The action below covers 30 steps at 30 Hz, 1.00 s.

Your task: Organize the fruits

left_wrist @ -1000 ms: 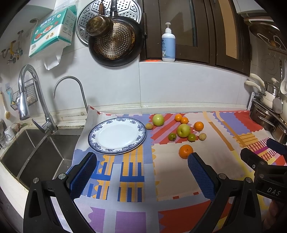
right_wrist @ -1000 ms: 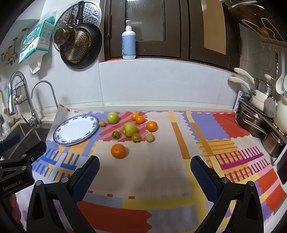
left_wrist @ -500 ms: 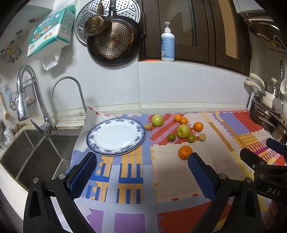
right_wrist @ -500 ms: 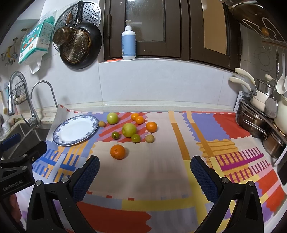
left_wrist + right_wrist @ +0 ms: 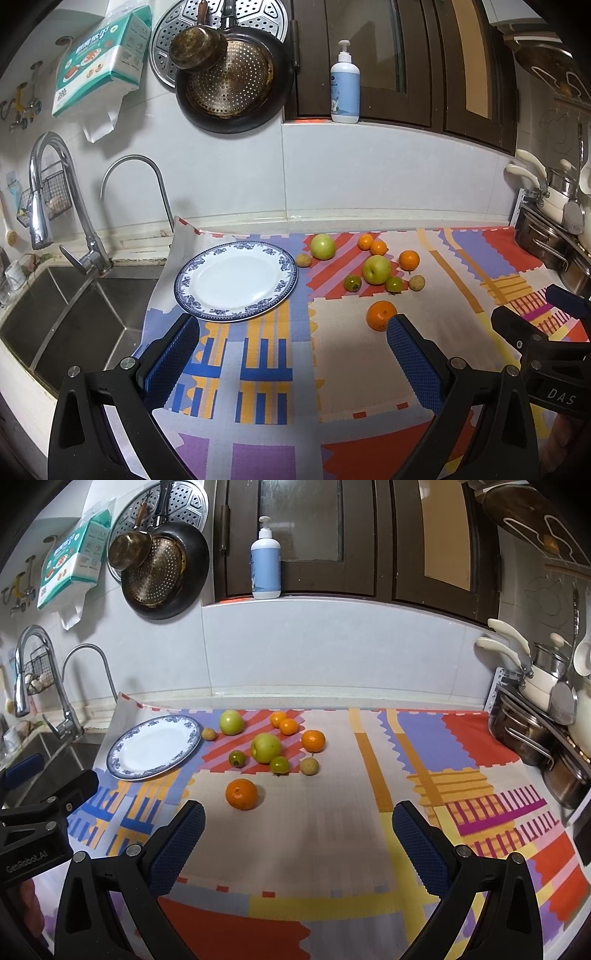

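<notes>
Blue-padded jaws: left gripper (image 5: 291, 360) and right gripper (image 5: 297, 843) both spread wide, holding nothing, above the mat.
Change: the views have barely shifted since a second ago; nothing on the counter has moved.
Fruit: large orange (image 5: 241, 794) nearest the right gripper; green apple (image 5: 265, 747), smaller oranges and small green fruits clustered behind it, all off the plate.
Plate (image 5: 207, 295): blue-rimmed, bare, left of the fruit.
Counter: covered by a colourful patterned mat (image 5: 332, 812).
Room: sink (image 5: 66, 317) at left, pans hanging on the tiled wall.
</notes>
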{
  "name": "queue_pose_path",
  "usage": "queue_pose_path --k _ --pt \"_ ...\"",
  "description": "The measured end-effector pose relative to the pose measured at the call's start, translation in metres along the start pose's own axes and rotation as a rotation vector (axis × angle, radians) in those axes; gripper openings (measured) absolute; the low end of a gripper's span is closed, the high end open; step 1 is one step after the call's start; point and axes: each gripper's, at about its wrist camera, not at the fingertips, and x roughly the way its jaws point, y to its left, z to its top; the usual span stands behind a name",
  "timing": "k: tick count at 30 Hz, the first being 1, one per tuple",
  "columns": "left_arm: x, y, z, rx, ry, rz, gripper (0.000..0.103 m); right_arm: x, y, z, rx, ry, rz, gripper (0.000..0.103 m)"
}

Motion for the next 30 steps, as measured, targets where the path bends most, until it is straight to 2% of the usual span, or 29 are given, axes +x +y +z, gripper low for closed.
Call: queue_pose_path --k 8,14,18,25,30 --pt "0.009 -0.008 0.0 0.022 0.004 -0.024 0.103 0.011 -0.002 0.004 -0.022 0.016 0.015 0.102" --pt "0.025 -0.027 0.003 0.069 0.005 -0.068 0.09 0.03 -0.01 0.017 -0.089 0.02 0.035 0.102" --pt "0.04 -0.039 0.006 0.093 0.017 -0.106 0.084 0.049 -0.017 0.027 -0.121 0.041 0.06 0.1" --pt "0.082 -0.061 0.007 0.109 0.104 -0.174 0.073 0.092 -0.024 0.032 -0.168 0.09 0.118 0.089" --pt "0.112 -0.074 0.005 0.122 0.171 -0.189 0.065 0.126 -0.027 0.029 -0.168 0.154 0.176 0.081"
